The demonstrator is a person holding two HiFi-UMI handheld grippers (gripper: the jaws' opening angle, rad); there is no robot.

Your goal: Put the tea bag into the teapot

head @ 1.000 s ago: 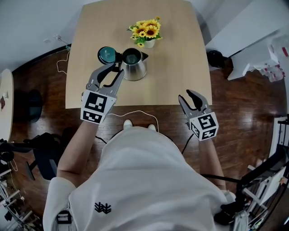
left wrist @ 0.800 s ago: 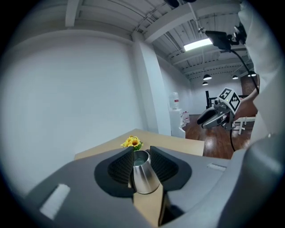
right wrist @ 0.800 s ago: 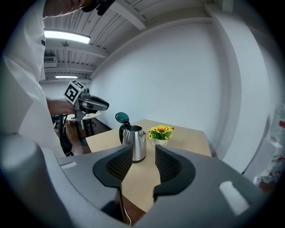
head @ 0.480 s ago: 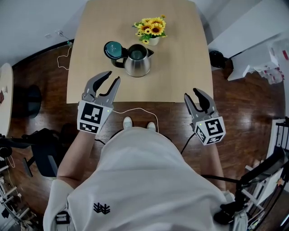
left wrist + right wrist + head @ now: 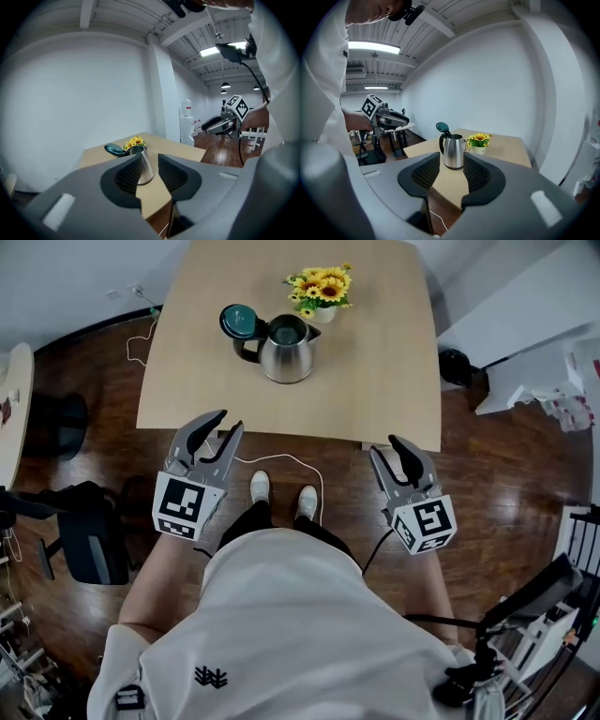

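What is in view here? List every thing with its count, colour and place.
table: one, light wood, ahead of the person
teapot: one, steel, on the table, teal lid open
sunflowers: one potted bunch, yellow, behind the teapot
cable: one, white, on the floor by the table edge
left gripper: one, grey, jaws apart, empty, at the table's near edge
right gripper: one, grey, jaws apart, empty, at the table's near edge
shoes: two, white, on the floor between the grippers

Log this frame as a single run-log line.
left gripper: open, empty | right gripper: open, empty | teapot: on table, lid open | tea bag: not seen
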